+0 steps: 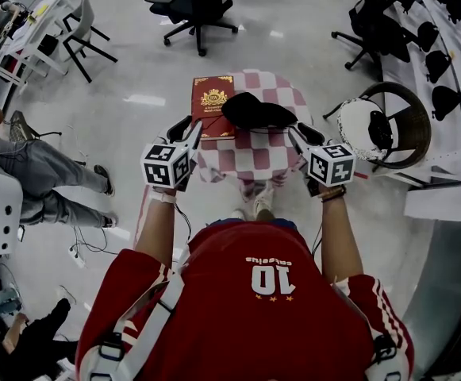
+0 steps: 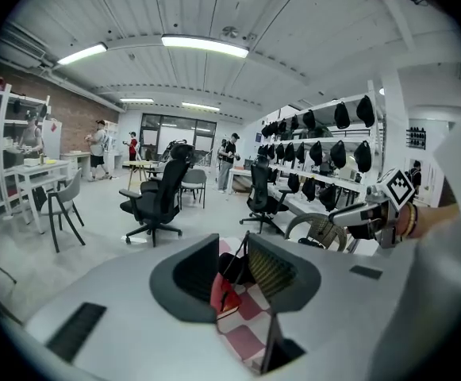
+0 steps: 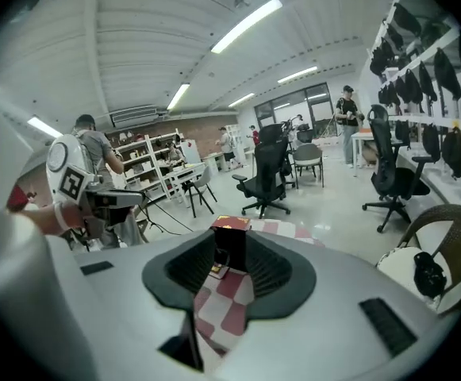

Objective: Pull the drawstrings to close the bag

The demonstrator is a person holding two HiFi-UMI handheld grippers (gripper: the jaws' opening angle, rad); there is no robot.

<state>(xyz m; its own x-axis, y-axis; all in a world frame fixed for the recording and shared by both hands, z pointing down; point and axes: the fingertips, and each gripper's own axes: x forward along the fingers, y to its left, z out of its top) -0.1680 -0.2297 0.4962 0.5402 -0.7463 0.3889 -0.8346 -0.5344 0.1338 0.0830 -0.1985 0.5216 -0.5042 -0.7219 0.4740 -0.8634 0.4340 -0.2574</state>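
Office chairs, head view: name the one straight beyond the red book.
The black office chair at top centre, directly beyond the red book; another office chair stands far right.

Looking along my right tongs [image 3: 229,270]: the two dark, ribbed jaws stand apart and press on nothing. Through the gap between them I see the dark bag [image 3: 232,249] lying on the red-and-white checked worktop [image 3: 217,314], with a red book [image 3: 230,224] bearing gold ornament just behind it. At left, my left tongs [image 3: 132,198], with their marker cube, reach toward the worktop. Beyond is a black office chair [image 3: 266,175], and at right a wicker chair [image 3: 446,222] with a white cushion.
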